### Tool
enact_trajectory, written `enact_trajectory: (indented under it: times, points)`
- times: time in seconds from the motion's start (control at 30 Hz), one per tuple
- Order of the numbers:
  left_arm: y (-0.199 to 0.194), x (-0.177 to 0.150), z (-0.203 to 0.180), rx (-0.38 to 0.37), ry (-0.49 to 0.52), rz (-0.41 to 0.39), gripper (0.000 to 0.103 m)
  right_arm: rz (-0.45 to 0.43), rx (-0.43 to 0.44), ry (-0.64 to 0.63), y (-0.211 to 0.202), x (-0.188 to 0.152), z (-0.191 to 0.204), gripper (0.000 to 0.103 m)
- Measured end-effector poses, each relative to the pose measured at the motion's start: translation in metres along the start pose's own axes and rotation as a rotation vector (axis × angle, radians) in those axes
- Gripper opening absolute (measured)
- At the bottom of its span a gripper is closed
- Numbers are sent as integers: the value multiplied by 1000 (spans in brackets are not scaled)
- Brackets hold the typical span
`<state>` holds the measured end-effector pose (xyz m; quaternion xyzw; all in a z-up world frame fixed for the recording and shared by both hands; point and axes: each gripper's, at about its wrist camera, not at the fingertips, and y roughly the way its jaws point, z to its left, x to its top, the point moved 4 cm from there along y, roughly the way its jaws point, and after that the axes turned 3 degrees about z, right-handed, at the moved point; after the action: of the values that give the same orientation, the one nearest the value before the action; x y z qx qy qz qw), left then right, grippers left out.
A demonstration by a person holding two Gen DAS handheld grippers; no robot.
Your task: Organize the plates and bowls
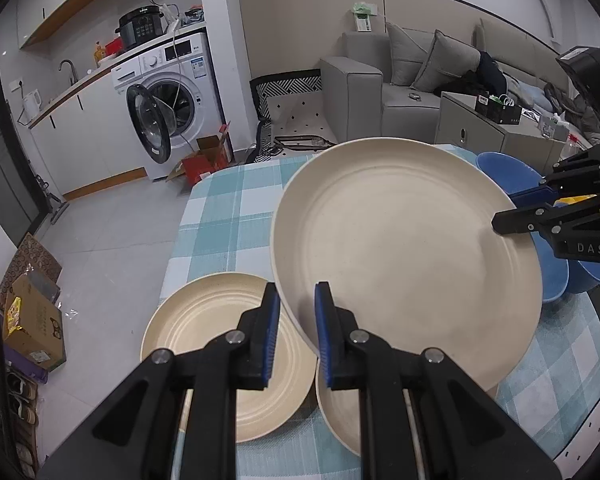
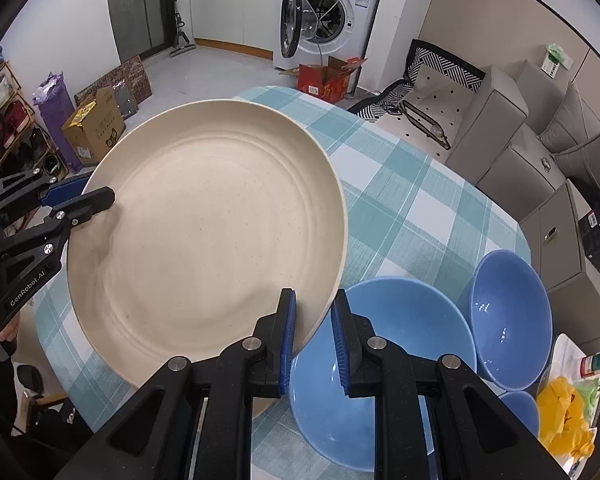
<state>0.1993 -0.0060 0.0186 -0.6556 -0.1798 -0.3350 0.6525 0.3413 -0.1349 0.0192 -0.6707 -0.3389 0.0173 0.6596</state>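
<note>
left wrist view had the left gripper pinched onto the near rim of the large cream plate, its blue pads narrow on the edge. the right gripper was clamped the same way on the opposite rim, so the plate hung tilted between the two tools, clear of the table. under the plate's near edge lay a smaller cream plate flat on the cloth, and a second cream dish peeked out from beneath the plate beside it. on the far side of the plate from those, blue bowls sat on the table: one wide bowl directly beneath the right gripper and a deeper one tipped on its side just beyond it. the table wore a teal and white checked cloth. past the plate stood a washing machine with its door open, a red cardboard box on the pale tiled floor before it, and a grey sofa along the wall.
</note>
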Motion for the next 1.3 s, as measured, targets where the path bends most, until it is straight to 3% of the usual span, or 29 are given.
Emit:
enact_trajectory:
  times: [1.3]
  points:
    - [9,-52,-3,1,25,75,16,85,4,-67,51,-50,38,18]
